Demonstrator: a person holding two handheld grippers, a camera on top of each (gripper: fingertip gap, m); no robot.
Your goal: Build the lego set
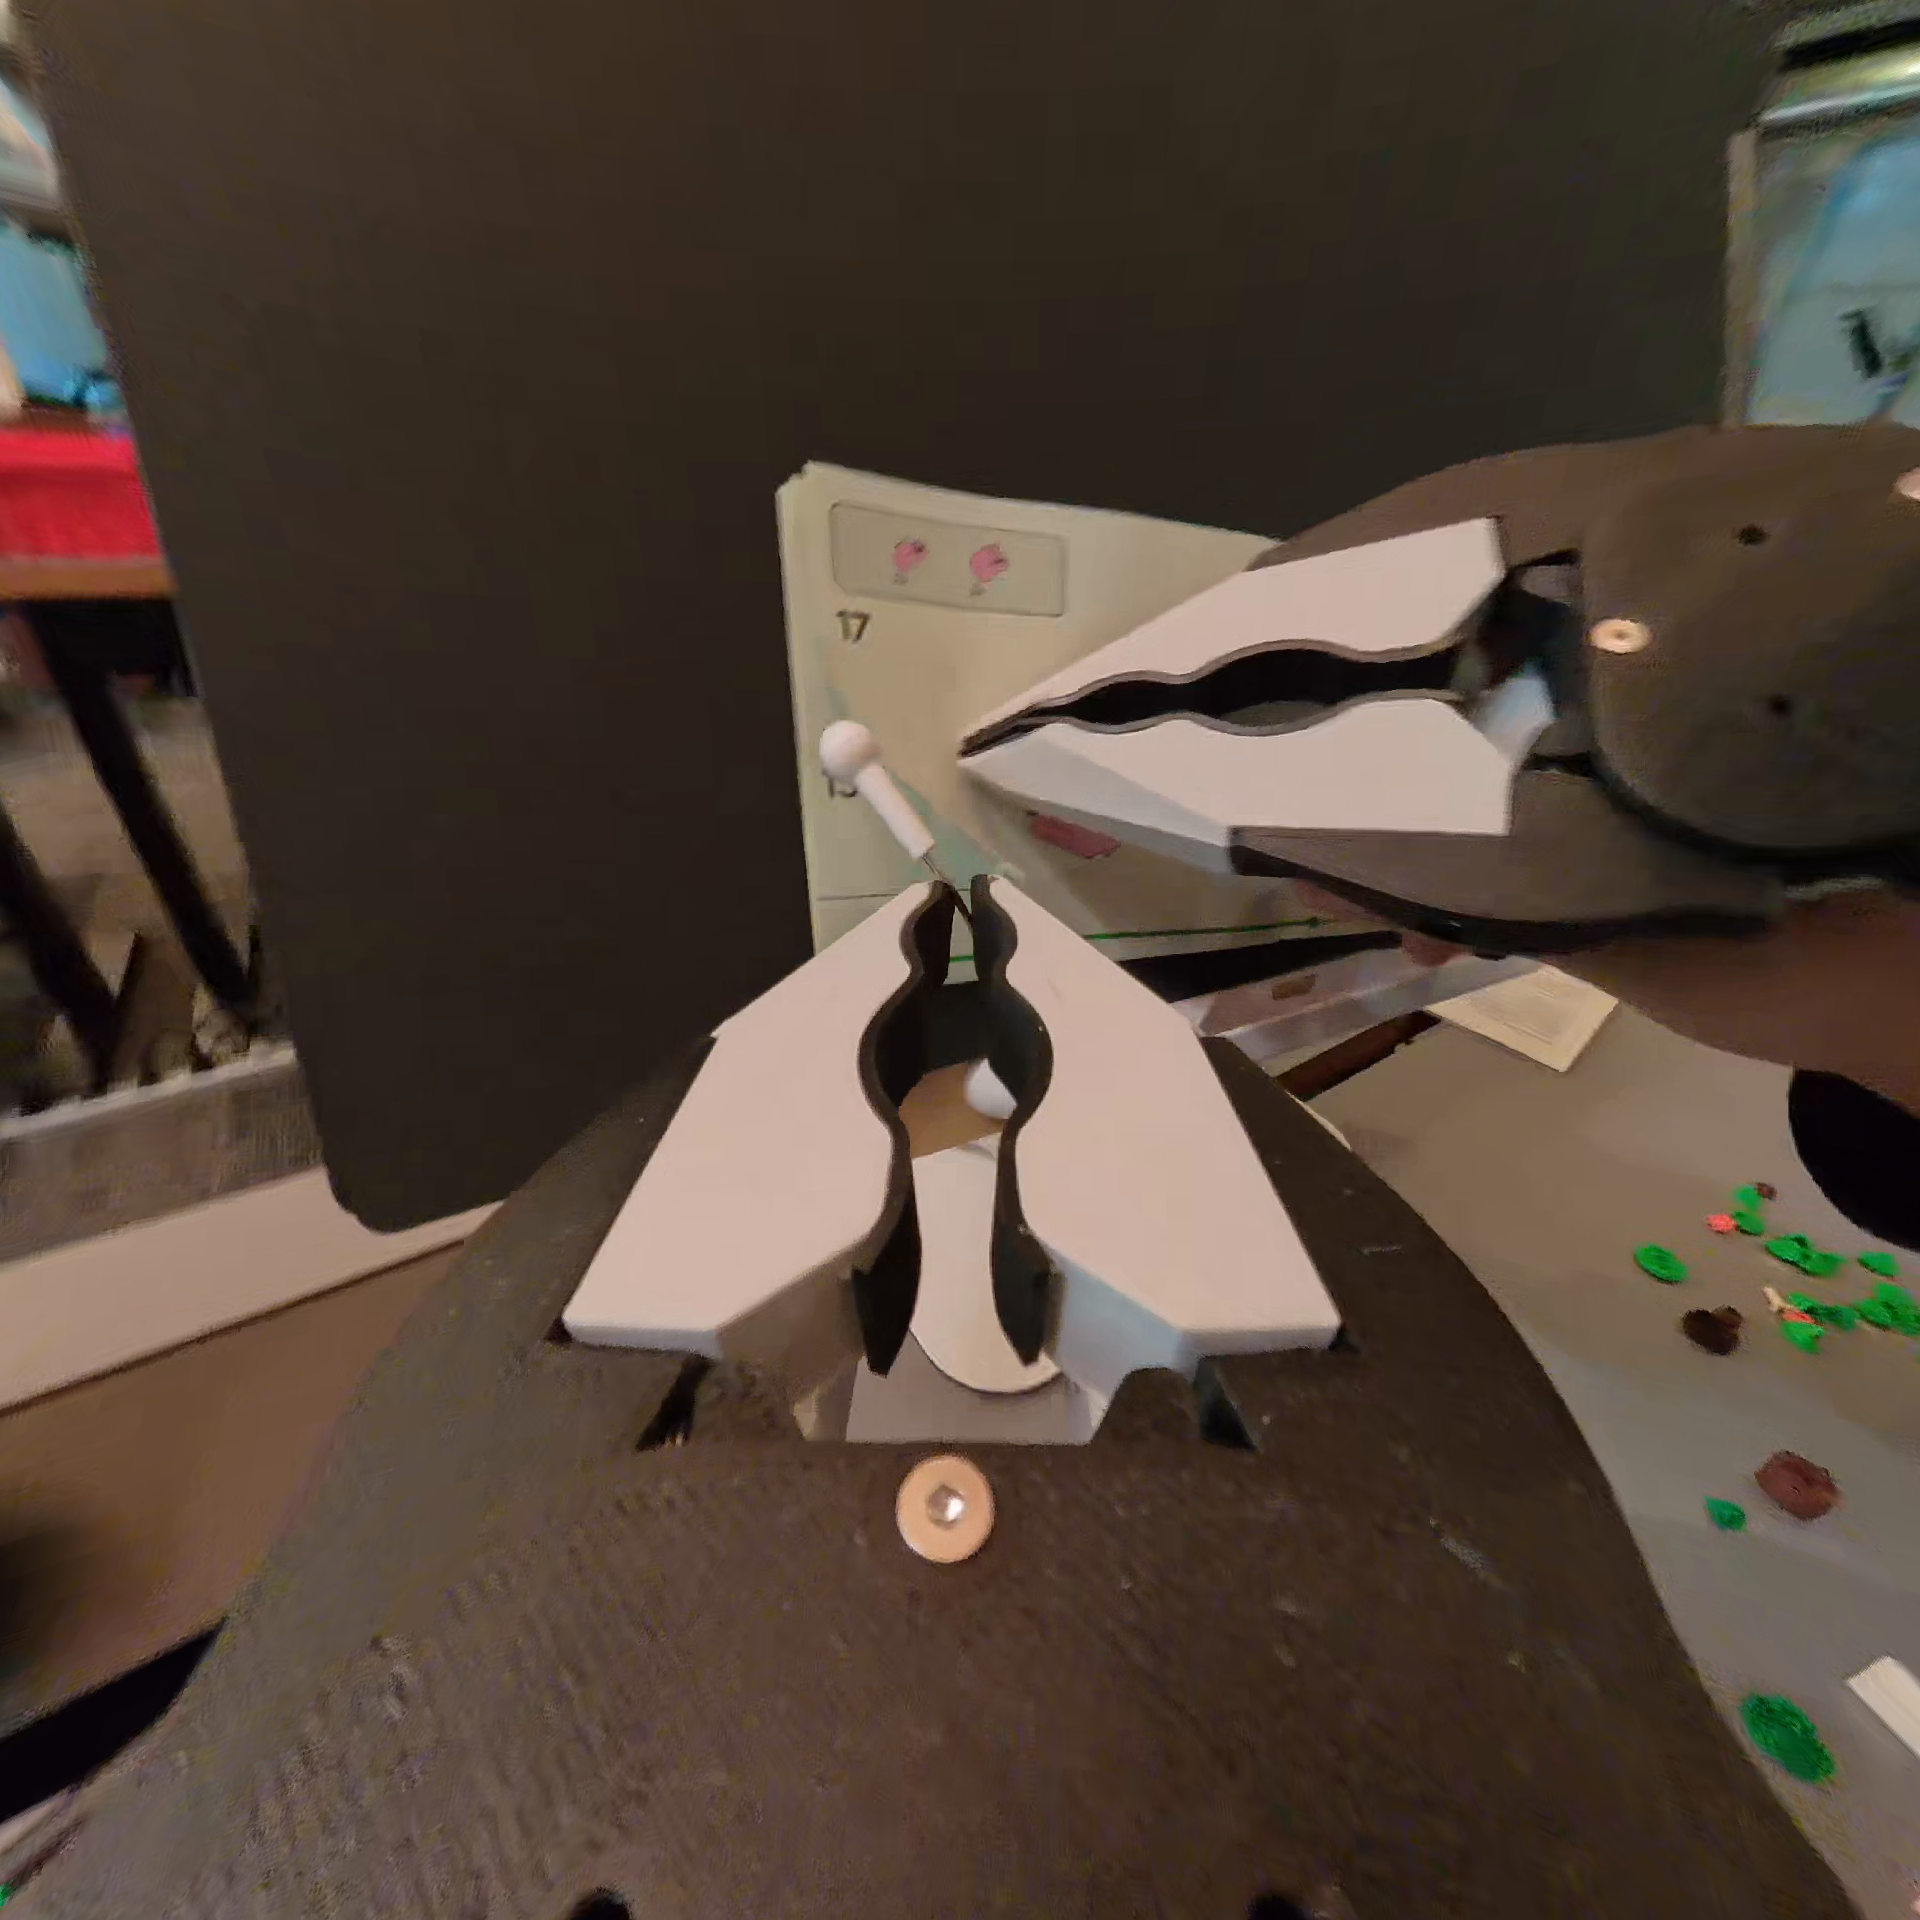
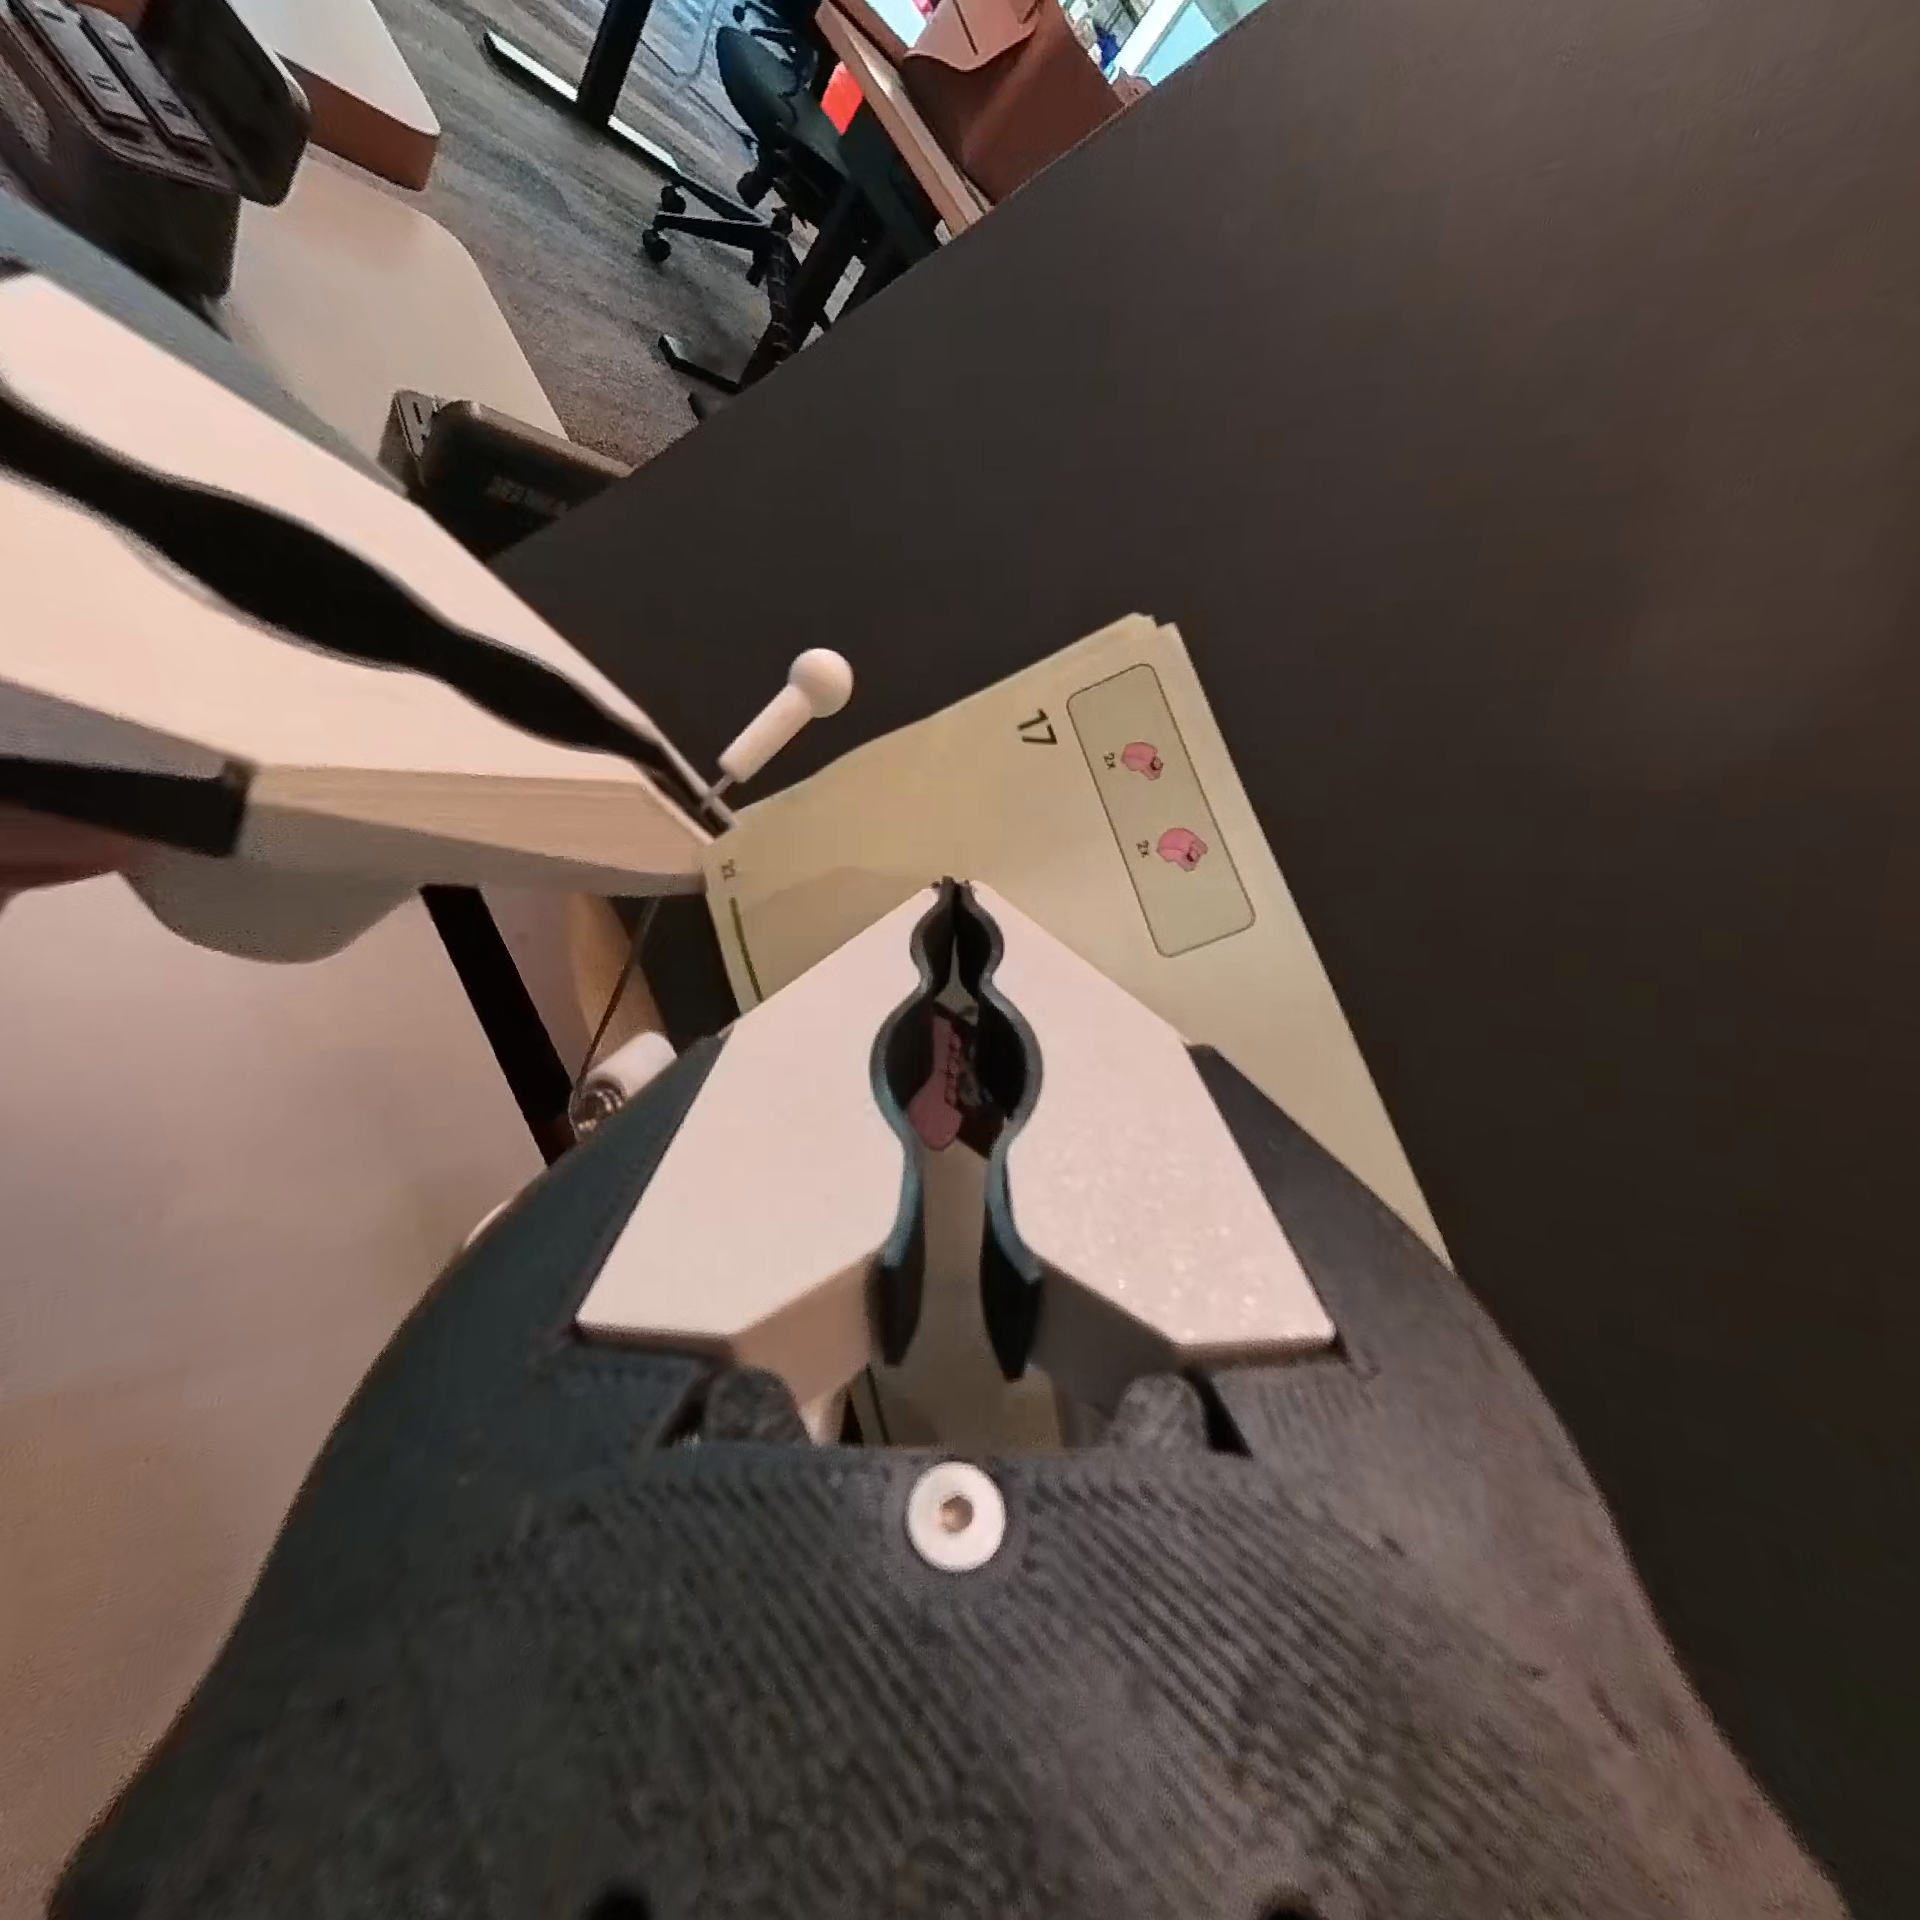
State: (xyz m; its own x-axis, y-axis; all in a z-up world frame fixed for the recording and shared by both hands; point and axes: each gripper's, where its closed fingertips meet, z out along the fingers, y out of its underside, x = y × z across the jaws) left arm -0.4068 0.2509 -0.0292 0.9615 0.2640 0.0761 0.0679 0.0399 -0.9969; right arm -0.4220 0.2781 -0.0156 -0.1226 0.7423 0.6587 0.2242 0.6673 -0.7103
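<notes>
My left gripper (image 1: pixel 961 891) is shut on the thin end of a small white ball-headed pin (image 1: pixel 871 774). The pin sticks up and to the left from the tips. The right wrist view shows the same pin (image 2: pixel 792 715) held at the left gripper's tips (image 2: pixel 712 810). My right gripper (image 2: pixel 951 888) is shut, and I see nothing between its tips. In the left wrist view it (image 1: pixel 968 743) comes in from the right, its tips close to the pin but apart from it. Behind both stands the open instruction booklet (image 1: pixel 935 665) (image 2: pixel 935 821).
A black board (image 1: pixel 520 520) stands upright behind the booklet. Several loose green pieces (image 1: pixel 1818 1288) and a few brown pieces (image 1: pixel 1792 1486) lie on the grey table (image 1: pixel 1507 1299) at the right. A clear stand (image 1: pixel 1351 997) sits under the booklet. Office furniture is far behind. Left and right tips are no more than a few centimetres apart.
</notes>
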